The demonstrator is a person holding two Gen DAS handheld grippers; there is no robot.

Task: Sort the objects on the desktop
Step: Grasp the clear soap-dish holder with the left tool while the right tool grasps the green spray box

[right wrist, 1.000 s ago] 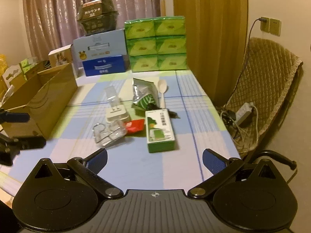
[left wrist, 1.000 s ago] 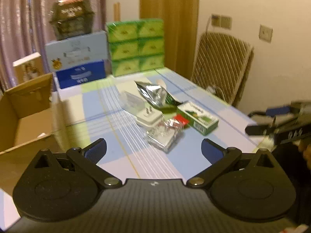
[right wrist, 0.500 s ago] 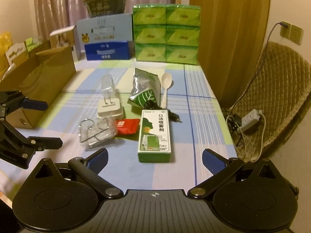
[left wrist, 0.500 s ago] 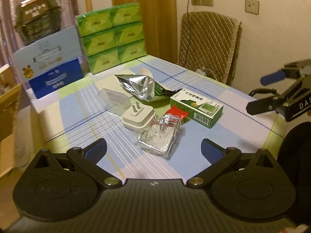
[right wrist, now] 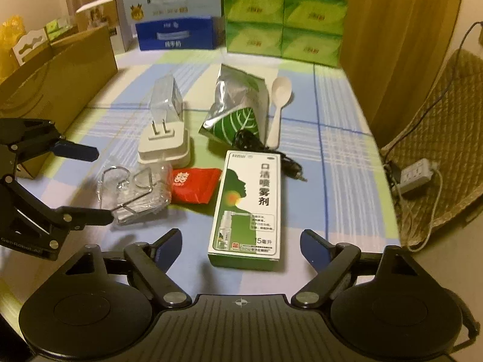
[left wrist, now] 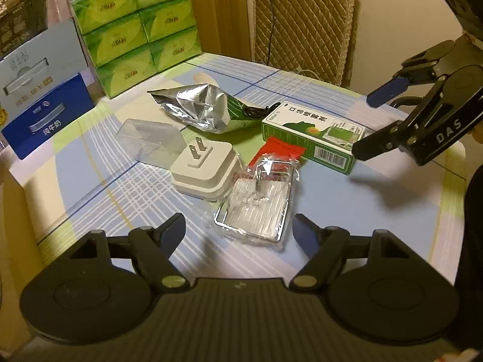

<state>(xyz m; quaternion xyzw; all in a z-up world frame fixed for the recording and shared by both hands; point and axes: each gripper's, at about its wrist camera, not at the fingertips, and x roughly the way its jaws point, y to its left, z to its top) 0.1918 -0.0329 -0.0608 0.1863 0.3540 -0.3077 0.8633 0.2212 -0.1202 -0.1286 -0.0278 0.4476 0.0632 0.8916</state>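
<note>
I have both tools spread wide and empty. My left gripper (left wrist: 238, 230) hovers low over the table (left wrist: 377, 208), and the clear wrapped packet (left wrist: 256, 208) lies directly in front of it, between the lines of the two fingers. The long axis of this packet runs away from me, almost along the fingers, with a small lean to the right, so I judge the jaws would meet its long sides if I only push forward and down. My right gripper (right wrist: 241, 246) stands in the same way before the green spray box (right wrist: 250, 208). This box also lies lengthwise along my fingers, its near short end just ahead of the tips.

So each hand has its own nearest thing: the left the packet, the right the box. I think the left one is a little closer to its target, because the packet's near end is already between the tips.

Behind the packet are the white plug adapter (left wrist: 205, 167), touching or almost touching it, and a red sachet (right wrist: 193, 185) between packet and box. Farther away lie a foil bag (right wrist: 238, 105) and a pale spoon (right wrist: 279, 102). A cardboard box (right wrist: 60, 72) stands at the left side, perhaps the place for sorting, but I cannot tell this.
</note>
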